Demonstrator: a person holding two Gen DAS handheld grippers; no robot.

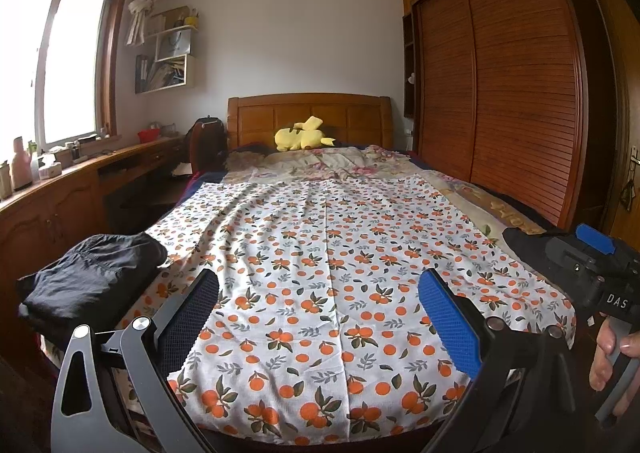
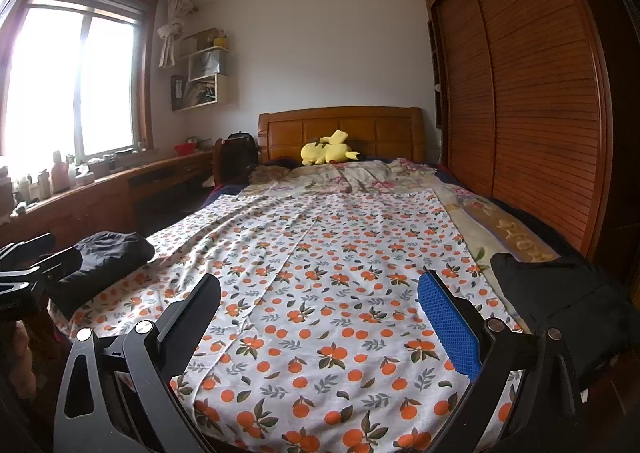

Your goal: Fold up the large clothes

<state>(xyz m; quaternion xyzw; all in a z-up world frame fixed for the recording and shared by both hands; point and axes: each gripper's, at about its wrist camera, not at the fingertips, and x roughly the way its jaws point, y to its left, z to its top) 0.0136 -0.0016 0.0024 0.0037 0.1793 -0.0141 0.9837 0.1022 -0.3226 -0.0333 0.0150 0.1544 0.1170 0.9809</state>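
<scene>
Left gripper (image 1: 318, 317): frame bottom, jaws spread wide, holding nothing.
Right gripper (image 2: 318, 319): frame bottom, likewise gaping and empty.
Orange-print sheet (image 1: 328, 261): fills centre, spread flat over the bed.
Dark garment (image 2: 560, 293): right edge, on the sheet.
Folded black clothes (image 1: 88, 277): left edge.
Yellow plush (image 1: 302, 135): upper centre, by the headboard.

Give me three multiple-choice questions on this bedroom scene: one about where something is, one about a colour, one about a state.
1. Where is the yellow plush toy?
A. by the headboard
B. on the desk
C. on the floor

2. What colour are the fruits printed on the cloth?
A. blue
B. orange
C. purple

3. How is the left hand-held gripper?
A. shut on the cloth
B. open, holding nothing
C. shut on the dark clothes

Answers:
1 A, it lies against the wooden headboard.
2 B, orange fruits with leaves.
3 B, its fingers stand wide apart above the cloth.
</scene>
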